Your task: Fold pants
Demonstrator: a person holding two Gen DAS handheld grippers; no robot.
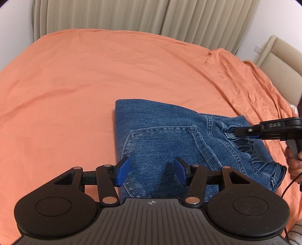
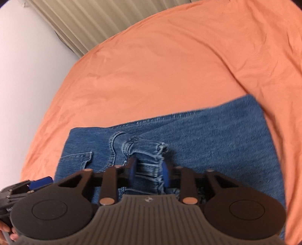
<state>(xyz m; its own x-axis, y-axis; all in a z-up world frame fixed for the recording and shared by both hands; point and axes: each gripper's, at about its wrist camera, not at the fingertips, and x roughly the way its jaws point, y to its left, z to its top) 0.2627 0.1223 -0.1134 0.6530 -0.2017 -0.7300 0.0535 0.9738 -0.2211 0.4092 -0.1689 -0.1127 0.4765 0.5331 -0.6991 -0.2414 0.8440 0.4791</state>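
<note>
Blue denim pants (image 1: pixel 169 143) lie folded into a compact stack on the orange bedsheet (image 1: pixel 94 84), back pocket up. My left gripper (image 1: pixel 152 171) is open and empty, hovering over the near edge of the stack. My right gripper (image 2: pixel 150 170) has its blue pads around the bunched leg hems (image 2: pixel 149 150) on top of the pants (image 2: pixel 217 141); the pads stand a little apart with the cloth between them. In the left wrist view it reaches in from the right (image 1: pixel 243 132). The left gripper shows at the lower left of the right wrist view (image 2: pixel 40 181).
The orange sheet (image 2: pixel 169 66) covers the whole bed, with wrinkles toward the right. Beige curtains (image 1: pixel 132 17) hang behind the bed. A beige headboard (image 1: pixel 279 62) stands at the far right. White wall (image 2: pixel 22 66) borders the bed's left side.
</note>
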